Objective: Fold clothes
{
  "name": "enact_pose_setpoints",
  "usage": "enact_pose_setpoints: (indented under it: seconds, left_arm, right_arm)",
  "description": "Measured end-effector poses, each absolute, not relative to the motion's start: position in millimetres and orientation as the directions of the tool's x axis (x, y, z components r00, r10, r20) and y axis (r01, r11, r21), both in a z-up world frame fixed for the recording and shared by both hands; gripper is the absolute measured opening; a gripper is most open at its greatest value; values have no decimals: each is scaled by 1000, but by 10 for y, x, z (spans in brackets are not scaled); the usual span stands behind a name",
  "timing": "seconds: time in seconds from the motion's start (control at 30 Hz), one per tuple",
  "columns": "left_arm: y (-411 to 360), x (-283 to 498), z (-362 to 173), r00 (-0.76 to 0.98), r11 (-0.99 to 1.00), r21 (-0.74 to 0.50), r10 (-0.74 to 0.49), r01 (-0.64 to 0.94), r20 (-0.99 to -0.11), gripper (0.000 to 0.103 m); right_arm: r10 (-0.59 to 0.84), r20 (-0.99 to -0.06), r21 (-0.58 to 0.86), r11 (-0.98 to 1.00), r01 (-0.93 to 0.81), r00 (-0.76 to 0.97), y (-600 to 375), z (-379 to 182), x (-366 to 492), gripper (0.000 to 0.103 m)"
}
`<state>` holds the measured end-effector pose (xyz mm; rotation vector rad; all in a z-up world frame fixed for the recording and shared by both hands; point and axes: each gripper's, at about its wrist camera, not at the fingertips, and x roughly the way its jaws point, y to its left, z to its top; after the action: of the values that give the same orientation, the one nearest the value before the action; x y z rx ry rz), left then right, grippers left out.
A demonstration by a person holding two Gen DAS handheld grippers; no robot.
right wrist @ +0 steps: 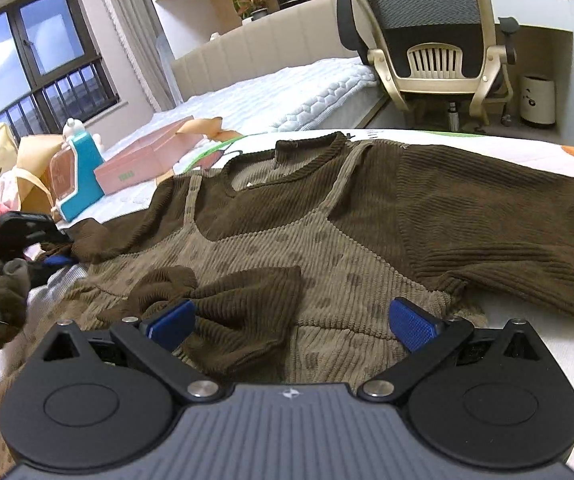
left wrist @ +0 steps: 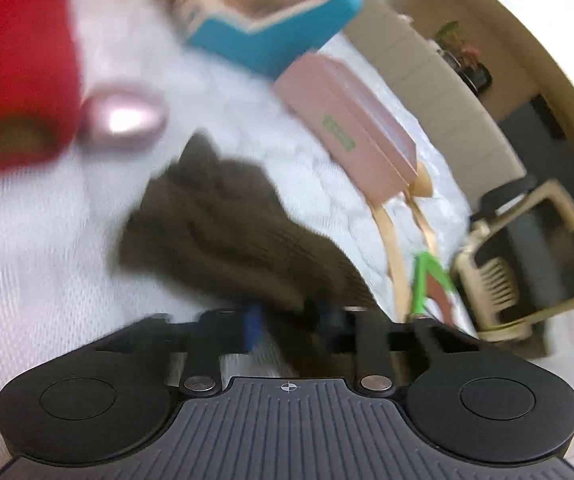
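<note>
While the left claw (left wrist: pixel 287 316) pinches one dark brown sleeve (left wrist: pixel 223 220) of the single ribbed brown sweater (right wrist: pixel 327 232) lying flat on the bed (right wrist: pixel 287 96), the right claw (right wrist: pixel 291 320) hovers spread wide above its other folded-in sleeve (right wrist: pixel 239 300), with one pink box (right wrist: pixel 147 160) and one office chair (right wrist: pixel 435 36) beyond.

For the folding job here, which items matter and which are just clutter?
Belongs to the job:
brown knit garment
its sleeve held in the left tongs
right tongs, open

Just lying about:
pink box
blue-and-white toy
red cloth
office chair
</note>
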<state>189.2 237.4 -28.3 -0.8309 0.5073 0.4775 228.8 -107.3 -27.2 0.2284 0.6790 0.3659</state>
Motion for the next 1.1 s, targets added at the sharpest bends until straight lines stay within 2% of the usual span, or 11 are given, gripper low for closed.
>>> enact_pose_setpoints:
  seconds: [0.17, 0.37, 0.4, 0.47, 0.5, 0.53, 0.7, 0.83, 1.03, 1.07, 1.1]
  left_arm:
    - [1784, 2121, 302, 871, 833, -389, 202, -393, -449, 12]
    - [946, 2277, 420, 884, 935, -354, -176, 12, -434, 13]
    - [806, 2303, 440, 869, 934, -347, -238, 82, -433, 18]
    - [526, 2356, 479, 828, 916, -334, -357, 221, -433, 42]
    - [435, 2363, 464, 807, 910, -321, -390, 263, -443, 65]
    - [418, 2340, 396, 797, 917, -298, -382, 264, -468, 77]
    - [394, 2242, 97, 742, 939, -211, -343, 270, -576, 94]
    - [547, 2124, 30, 697, 924, -225, -382, 310, -607, 97]
    - [659, 2083, 16, 702, 905, -264, -426, 334, -572, 98]
    - [679, 2078, 27, 704, 901, -274, -433, 336, -563, 98]
    - [698, 2079, 41, 707, 899, -279, -438, 337, -556, 98]
  right_arm:
    - [421, -553, 354, 900, -254, 719, -1119, -278, 2291, 103]
    - [437, -540, 383, 889, -252, 720, -1154, -282, 2302, 103]
    - [436, -540, 382, 889, -252, 720, -1152, -283, 2304, 103]
    - [436, -540, 383, 889, -251, 720, -1151, -283, 2308, 103]
    - [438, -539, 386, 888, -251, 720, -1156, -283, 2308, 103]
    - [441, -536, 392, 885, -250, 720, -1165, -284, 2306, 103]
    - [412, -559, 324, 907, -268, 719, -1143, -94, 2284, 103]
    - [345, -535, 196, 938, -284, 771, -1029, 307, 2458, 102]
    - [279, -574, 195, 960, -202, 770, -780, 129, 3362, 72]
    - [271, -586, 187, 962, -198, 763, -724, 24, 3472, 59]
    - [263, -599, 178, 965, -194, 756, -668, -81, 3582, 36]
